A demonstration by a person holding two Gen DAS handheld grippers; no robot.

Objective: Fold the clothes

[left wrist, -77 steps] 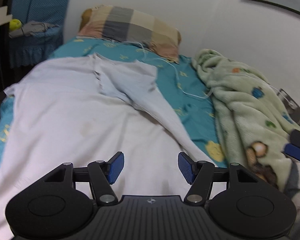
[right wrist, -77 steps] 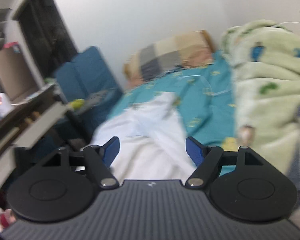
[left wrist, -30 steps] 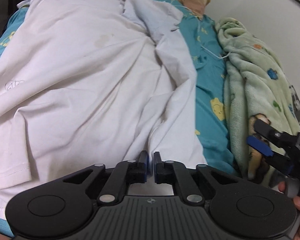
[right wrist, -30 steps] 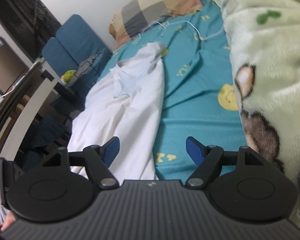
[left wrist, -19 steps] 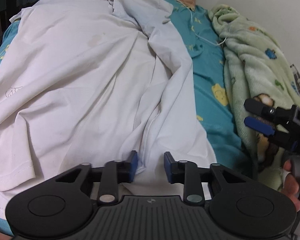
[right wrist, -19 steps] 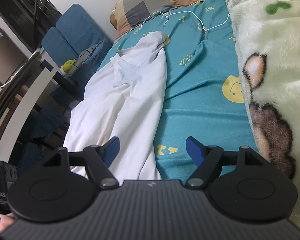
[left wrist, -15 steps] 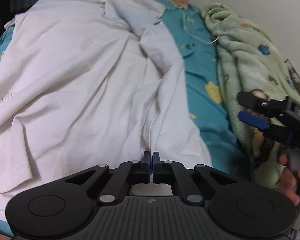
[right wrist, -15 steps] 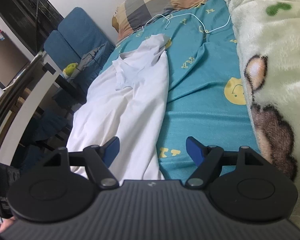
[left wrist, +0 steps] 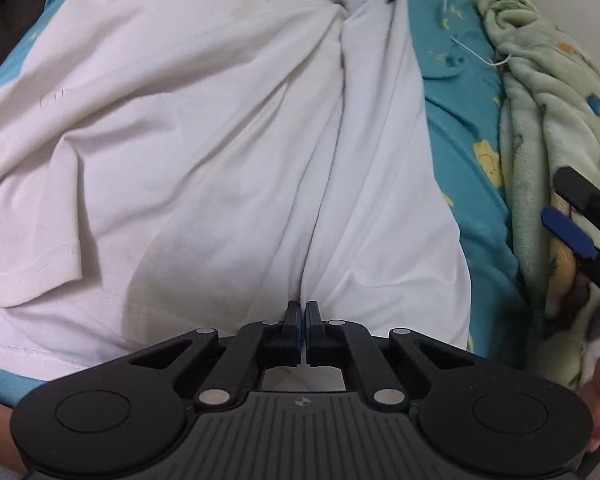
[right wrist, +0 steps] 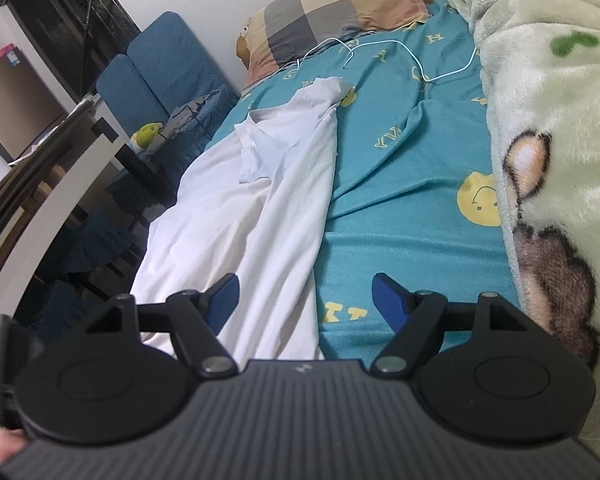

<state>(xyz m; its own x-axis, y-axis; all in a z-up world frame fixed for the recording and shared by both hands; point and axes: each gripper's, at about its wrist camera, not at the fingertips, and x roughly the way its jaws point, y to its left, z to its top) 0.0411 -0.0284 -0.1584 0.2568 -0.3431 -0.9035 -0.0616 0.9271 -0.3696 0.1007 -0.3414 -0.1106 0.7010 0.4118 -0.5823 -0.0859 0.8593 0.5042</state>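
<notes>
1. White shirt [left wrist: 204, 152]: spread on the bed [left wrist: 460, 92], more bunched along its right side than a moment ago.
2. Left gripper [left wrist: 301, 314]: fingers together, pinching a ridge of shirt near the hem; reopened briefly, then re-clamped. Grip apparently secured for folding.
3. Right gripper [right wrist: 304, 296]: fingers apart, empty, unchanged above shirt edge.

The white shirt [left wrist: 204, 152] is thin, creased matt cloth; the green blanket [right wrist: 548, 92] is fluffy fleece; the teal bed sheet [right wrist: 400, 152] is smooth printed cotton-like fabric.
</notes>
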